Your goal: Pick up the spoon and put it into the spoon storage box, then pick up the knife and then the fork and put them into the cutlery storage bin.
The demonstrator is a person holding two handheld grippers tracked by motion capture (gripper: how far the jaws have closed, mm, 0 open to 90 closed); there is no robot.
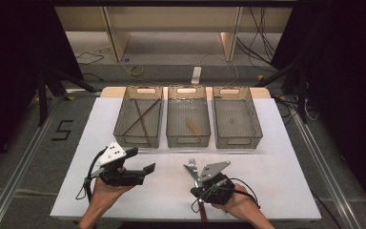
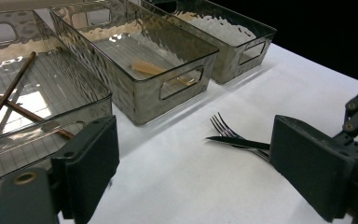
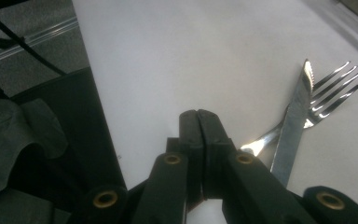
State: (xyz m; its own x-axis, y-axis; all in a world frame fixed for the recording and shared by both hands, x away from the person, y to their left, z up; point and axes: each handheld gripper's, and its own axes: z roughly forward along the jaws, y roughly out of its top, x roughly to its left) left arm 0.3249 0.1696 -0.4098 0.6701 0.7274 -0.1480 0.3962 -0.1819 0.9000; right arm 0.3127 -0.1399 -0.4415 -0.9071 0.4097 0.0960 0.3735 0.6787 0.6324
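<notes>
Cutlery is being sorted into three clear bins, as far as can be judged. In the high view, the left bin (image 1: 138, 117) holds two crossed chopsticks (image 1: 142, 118), the middle bin (image 1: 188, 117) holds one pale wooden piece (image 1: 192, 126), and the right bin (image 1: 237, 117) appears bare. A fork (image 1: 193, 165) and a knife (image 1: 191, 172) lie crossed on the white table (image 1: 276, 181), just in front of the right gripper (image 1: 198, 177), so the sorting is judged partly done, with these two pieces left to place. The right gripper is held low in the right hand (image 1: 240, 202), pointing forward and a little left. The left gripper (image 1: 143, 172) is held level in the left hand (image 1: 106, 193), pointing right, apart from the cutlery.

In the left gripper view, the left gripper's jaws stand wide apart with nothing between them; past them the fork (image 2: 223, 127) and knife (image 2: 237, 142) are seen on the table, near the front wall of the middle bin (image 2: 168, 88).

In the right gripper view, the right gripper (image 3: 199, 122) has its jaws pressed flat together with nothing seen between the tips. The knife (image 3: 296, 126) lies across the fork (image 3: 335, 91) just to the right of the jaws, beside them rather than gripped, though its lower end is hidden behind the jaw.
</notes>
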